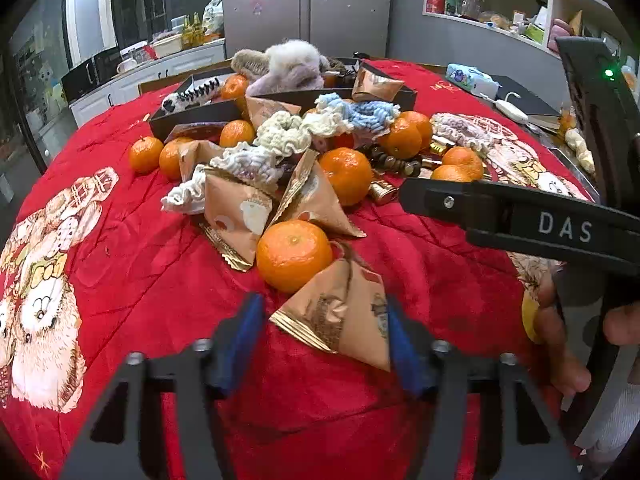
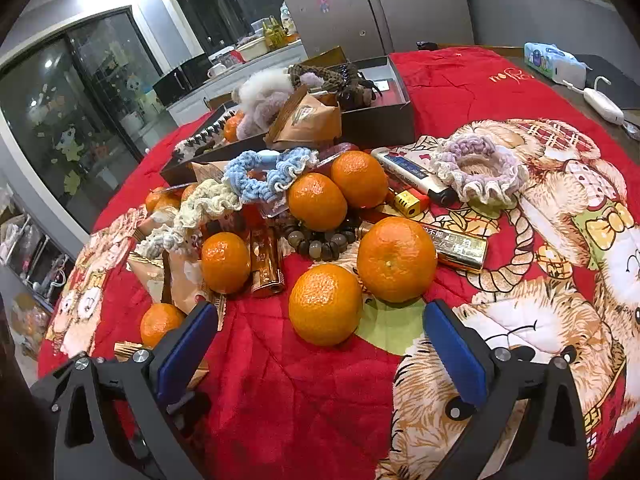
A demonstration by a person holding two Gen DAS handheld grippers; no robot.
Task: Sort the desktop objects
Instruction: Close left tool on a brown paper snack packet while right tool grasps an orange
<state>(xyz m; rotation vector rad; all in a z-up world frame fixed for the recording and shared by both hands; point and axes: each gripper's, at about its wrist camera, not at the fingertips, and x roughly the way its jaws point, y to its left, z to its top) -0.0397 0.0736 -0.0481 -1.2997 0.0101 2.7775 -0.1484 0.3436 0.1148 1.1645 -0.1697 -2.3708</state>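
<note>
A gold-brown triangular snack packet (image 1: 340, 312) lies on the red cloth between the blue pads of my left gripper (image 1: 324, 320). The right pad touches its edge and the left pad stands a sliver off its gold seam. A mandarin (image 1: 294, 256) rests against the packet's far side. My right gripper (image 2: 322, 310) is open, its pads either side of a near mandarin (image 2: 325, 304), clear of it. A bigger mandarin (image 2: 396, 258) sits just behind. The right gripper's black arm (image 1: 500, 216) crosses the left wrist view from the right.
A heap of crochet scrunchies (image 1: 280, 140), mandarins, packets, a bead bracelet (image 2: 320, 240), gold tubes (image 2: 460, 248) and lighters (image 2: 412, 172) fills the round table. Dark boxes (image 1: 200, 116) holding sorted items stand at the back. A hand (image 1: 560, 340) is at the right edge.
</note>
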